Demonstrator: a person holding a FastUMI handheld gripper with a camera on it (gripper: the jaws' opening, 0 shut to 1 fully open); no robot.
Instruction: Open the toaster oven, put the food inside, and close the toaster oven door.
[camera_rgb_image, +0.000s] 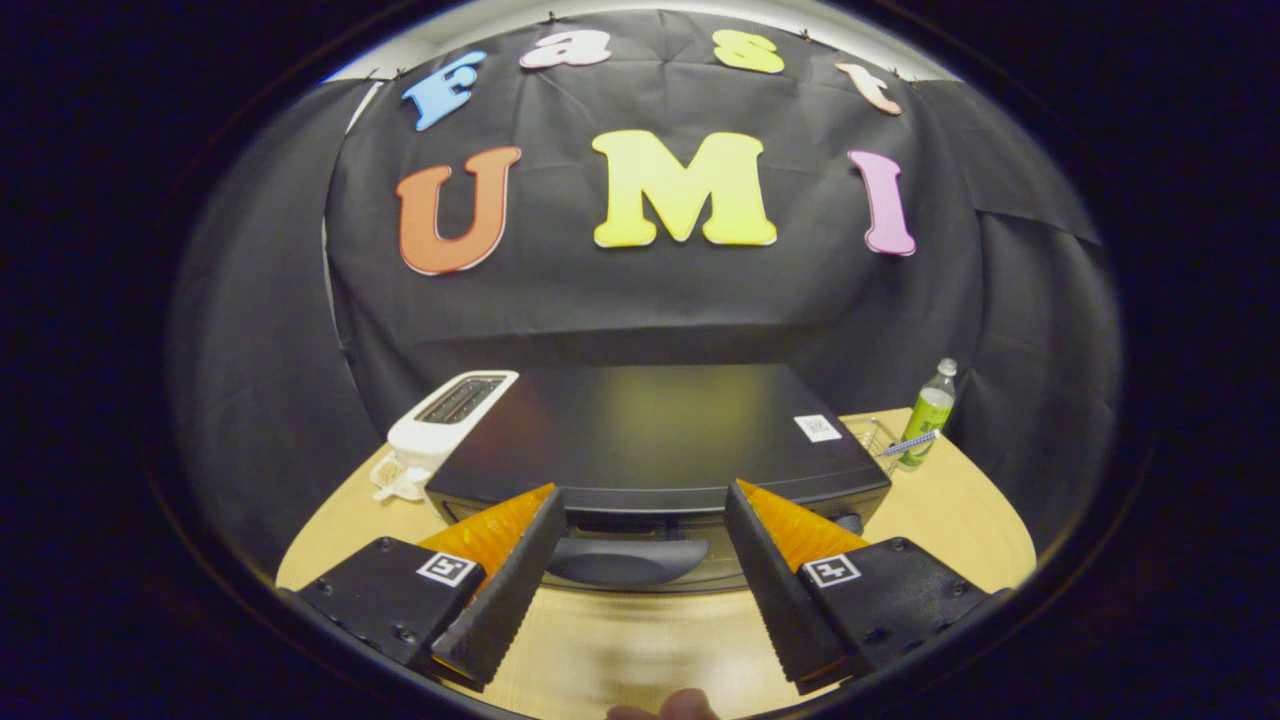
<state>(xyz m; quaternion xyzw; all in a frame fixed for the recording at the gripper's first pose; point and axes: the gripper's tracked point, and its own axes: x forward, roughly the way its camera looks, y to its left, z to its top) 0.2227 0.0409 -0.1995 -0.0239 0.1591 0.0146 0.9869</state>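
Note:
A black toaster oven (650, 430) stands on the wooden table (960, 520), seen from above its front. Its curved door handle (628, 560) sits along the top of the door, and the door looks shut. My gripper (642, 500) is open, with its fingers spread to either side of the handle and nothing between them. The fingertips (545, 505) reach about level with the oven's front top edge. The food is not visible from here.
A white slot toaster (450, 415) stands left of the oven, with a small pale object (395, 478) in front of it. A green bottle (928, 412) and a wire rack (875, 440) sit at the right. A fingertip (665, 706) shows below the fingers.

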